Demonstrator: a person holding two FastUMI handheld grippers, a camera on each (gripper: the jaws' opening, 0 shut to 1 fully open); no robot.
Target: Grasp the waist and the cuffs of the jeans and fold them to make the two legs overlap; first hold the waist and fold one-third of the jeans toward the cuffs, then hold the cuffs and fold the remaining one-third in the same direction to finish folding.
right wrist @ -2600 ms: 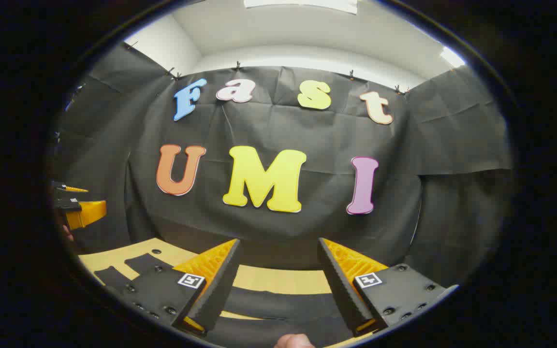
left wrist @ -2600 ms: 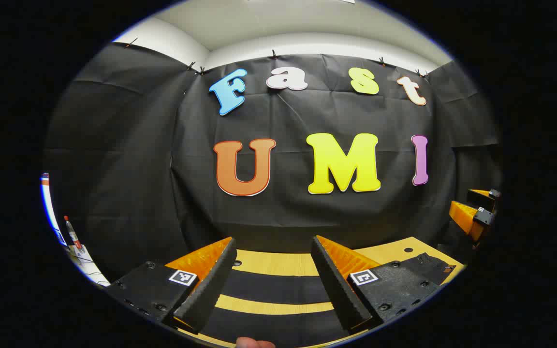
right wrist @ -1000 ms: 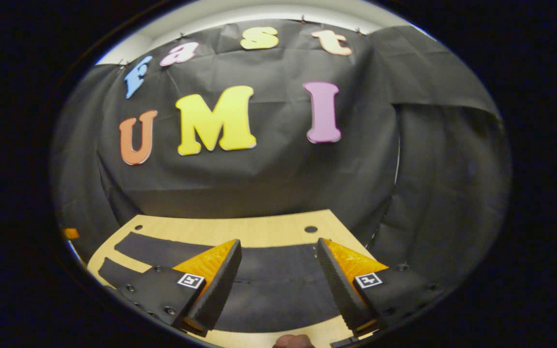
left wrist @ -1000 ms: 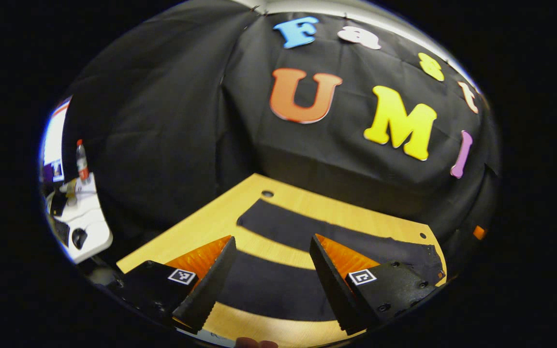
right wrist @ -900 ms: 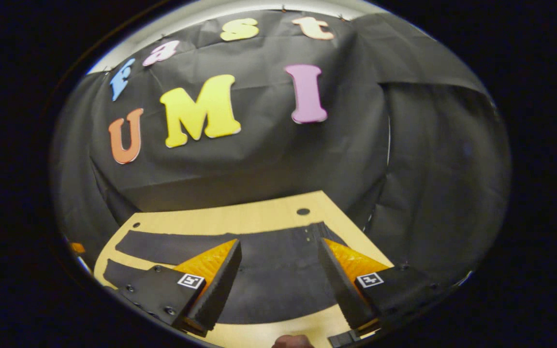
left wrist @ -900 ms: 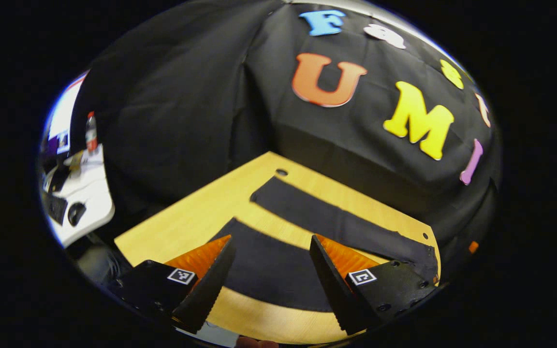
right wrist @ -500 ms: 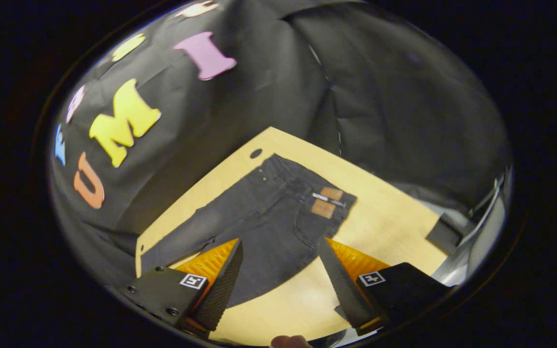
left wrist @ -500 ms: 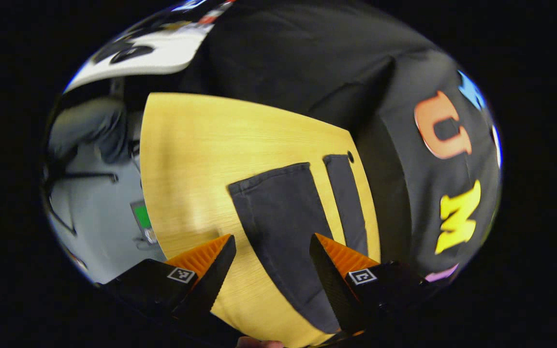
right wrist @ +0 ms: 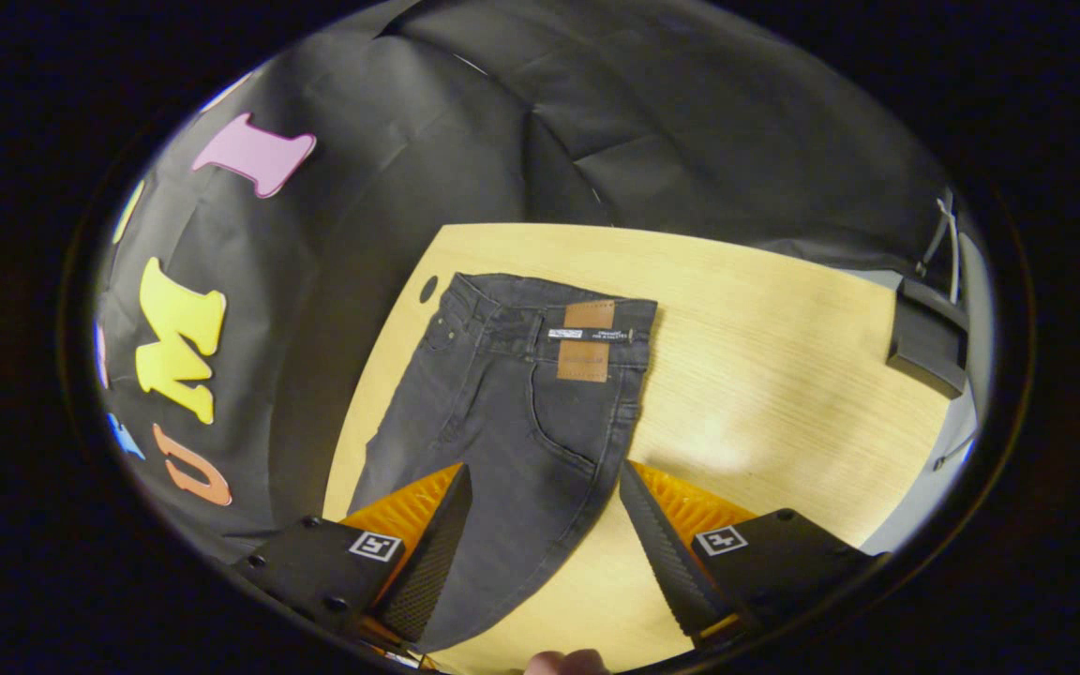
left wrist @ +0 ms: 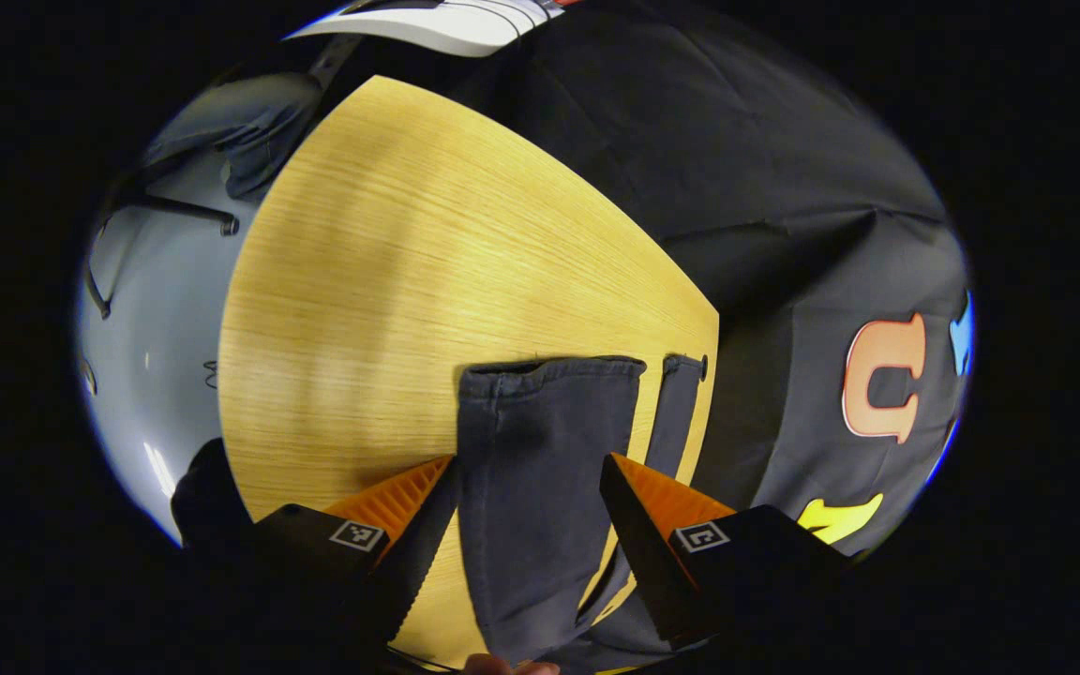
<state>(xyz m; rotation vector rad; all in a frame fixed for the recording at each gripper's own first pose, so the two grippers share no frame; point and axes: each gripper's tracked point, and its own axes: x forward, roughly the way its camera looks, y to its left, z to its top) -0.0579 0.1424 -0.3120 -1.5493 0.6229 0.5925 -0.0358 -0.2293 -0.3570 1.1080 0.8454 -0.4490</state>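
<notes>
**Two cameras above one desk**

We look down from above in both views. Our left gripper view faces along the jeans [left wrist: 531, 487] toward their cuffs, with the near leg close between the fingers [left wrist: 409, 548] and the desk [left wrist: 390, 309] beyond. Our right gripper view faces the waist end from somewhat higher, the desk's edge and the wall behind it. Both views share the jeans and desk.

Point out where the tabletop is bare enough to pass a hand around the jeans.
Left gripper view: a wide bare stretch of table lies beyond the cuffs; between the two legs only a thin strip. Right gripper view: bare wood right of the waist, out to the dark box. The wall side is tight.
</notes>
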